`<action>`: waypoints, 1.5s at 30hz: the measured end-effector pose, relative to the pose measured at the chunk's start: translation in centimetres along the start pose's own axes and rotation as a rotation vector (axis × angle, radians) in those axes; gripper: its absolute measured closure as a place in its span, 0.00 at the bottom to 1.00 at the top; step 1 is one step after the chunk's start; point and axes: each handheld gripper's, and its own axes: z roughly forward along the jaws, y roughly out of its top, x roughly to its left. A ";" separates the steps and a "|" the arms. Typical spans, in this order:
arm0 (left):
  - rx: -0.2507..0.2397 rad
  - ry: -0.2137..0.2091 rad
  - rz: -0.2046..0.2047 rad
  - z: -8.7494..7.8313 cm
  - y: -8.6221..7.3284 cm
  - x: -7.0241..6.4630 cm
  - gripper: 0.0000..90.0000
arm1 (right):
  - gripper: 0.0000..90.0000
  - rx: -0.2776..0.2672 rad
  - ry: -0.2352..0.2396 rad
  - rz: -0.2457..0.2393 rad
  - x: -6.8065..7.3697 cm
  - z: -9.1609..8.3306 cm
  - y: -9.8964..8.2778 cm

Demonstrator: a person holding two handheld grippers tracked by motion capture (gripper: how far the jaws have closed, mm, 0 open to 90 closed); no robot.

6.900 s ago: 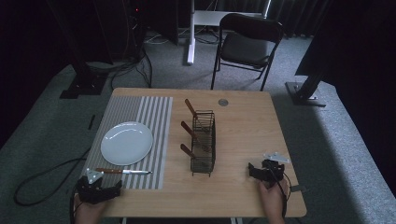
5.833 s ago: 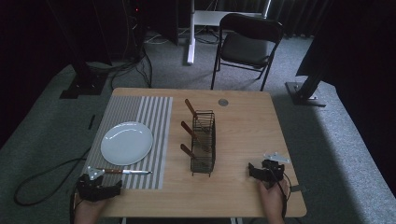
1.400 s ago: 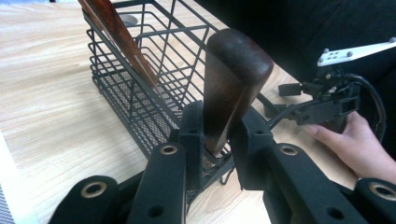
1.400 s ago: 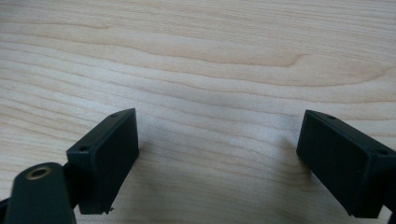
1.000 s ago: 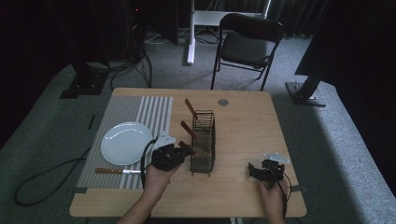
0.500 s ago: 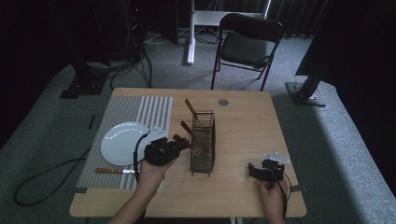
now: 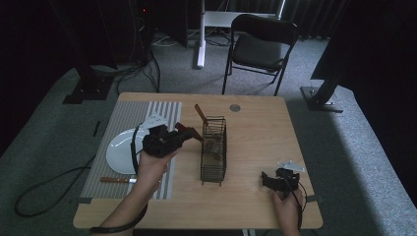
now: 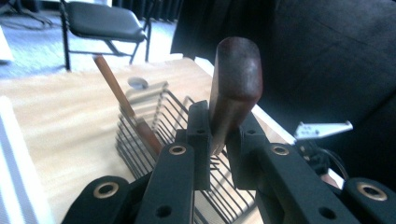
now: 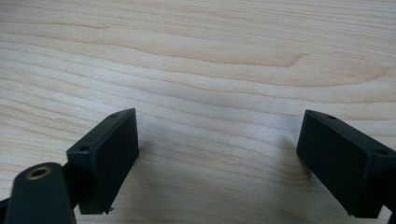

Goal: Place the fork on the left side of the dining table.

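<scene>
- A knife (image 7: 117,180) with a wooden handle lies on the near left of the bench (image 7: 255,132), across the near end of the striped mat (image 7: 123,118).
- Just beyond it, a white plate (image 7: 118,155) rests on the same mat, partly hidden by the left hand.
- The left tongs (image 7: 189,133) hang above the bench between the plate and the rack, clamped on a dark wooden handle (image 8: 233,88) that stands up from between the pads; in the left gripper view its lower end is hidden behind the jaws.
- Directly right of these tongs stands the black wire rack (image 7: 214,152), long side running near to far, mid-bench. Its near wall stands between the tongs and the rack's inside.
- A second brown handle (image 7: 200,113) leans out of the rack's far left corner, tilted to the left.
- A small round grey disc (image 7: 235,107) is set in the bench top at the far edge, well apart from the rack.
- The right tongs (image 7: 265,181) rest near the right front corner of the bench, jaws spread wide with bare wood between them.
- A dark folding chair (image 7: 263,42) stands on the floor beyond the bench.
</scene>
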 end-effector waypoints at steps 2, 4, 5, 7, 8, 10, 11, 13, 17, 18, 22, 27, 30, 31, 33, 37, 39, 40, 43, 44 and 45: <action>-0.009 0.010 -0.002 -0.1 0.5 0.2 0.89 | 0.14 0.000 0.000 -0.001 0.0 0.0 0.0; -0.027 -0.002 -0.011 -0.5 1.3 0.6 0.89 | 0.14 0.000 0.000 0.001 0.0 0.0 0.0; -0.050 0.017 -0.006 -0.9 2.1 1.0 0.89 | 0.14 0.000 0.000 0.001 0.0 0.0 0.0; -0.075 0.030 -0.024 -1.3 2.7 1.6 0.89 | 0.14 0.000 0.000 0.000 0.0 0.0 0.0; -0.075 0.030 -0.024 -1.3 2.7 1.6 0.89 | 0.14 -0.001 0.000 0.000 0.0 0.0 0.0; -0.085 0.042 -0.023 -1.5 3.2 2.1 0.89 | 0.14 -0.001 0.000 0.000 0.0 0.0 0.0; -0.098 0.041 -0.038 -1.6 3.3 2.4 0.89 | 0.14 -0.001 0.000 0.000 0.0 0.0 0.0; -0.105 0.060 -0.035 -1.7 3.6 2.8 0.89 | 0.14 -0.001 0.000 0.000 0.0 0.0 0.0; -0.120 0.058 -0.053 -1.9 3.9 3.9 0.89 | 0.14 -0.001 0.000 0.000 0.0 0.0 0.0; -0.122 0.062 -0.060 -2.0 3.9 4.2 0.89 | 0.14 -0.001 0.000 0.000 0.0 0.0 0.0; -0.122 0.095 -0.082 -2.3 4.1 5.5 0.89 | 0.14 -0.001 0.000 0.000 0.0 0.0 0.0; -0.122 0.129 -0.125 -2.4 3.9 7.5 0.89 | 0.14 -0.002 -0.001 0.000 0.0 0.0 0.0; -0.121 0.145 -0.158 -2.6 3.5 9.1 0.89 | 0.14 -0.002 0.000 0.000 0.0 0.0 0.0; -0.121 0.145 -0.158 -2.6 3.5 9.1 0.89 | 0.14 -0.002 0.000 0.001 0.0 0.0 0.0; -0.116 0.162 -0.177 -2.6 3.1 10.2 0.89 | 0.14 -0.002 0.000 0.001 0.0 0.0 0.0; -0.103 0.190 -0.193 -2.6 2.5 11.4 0.89 | 0.14 -0.002 -0.001 0.000 0.0 0.0 0.0; -0.098 0.199 -0.206 -2.6 2.1 12.1 0.89 | 0.14 -0.001 -0.001 0.001 0.0 0.0 0.0; -0.103 0.195 -0.226 -2.7 1.8 12.7 0.89 | 0.14 0.000 0.000 0.002 0.0 0.0 0.0; -0.089 0.230 -0.230 -2.5 0.9 13.9 0.89 | 0.14 0.000 0.000 0.001 0.0 0.0 0.0; -0.089 0.230 -0.230 -2.5 0.9 13.9 0.89 | 0.14 0.000 0.000 0.002 0.0 0.0 0.0; -0.085 0.221 -0.245 -2.5 0.7 14.3 0.89 | 0.14 0.000 0.000 0.002 0.0 0.0 0.0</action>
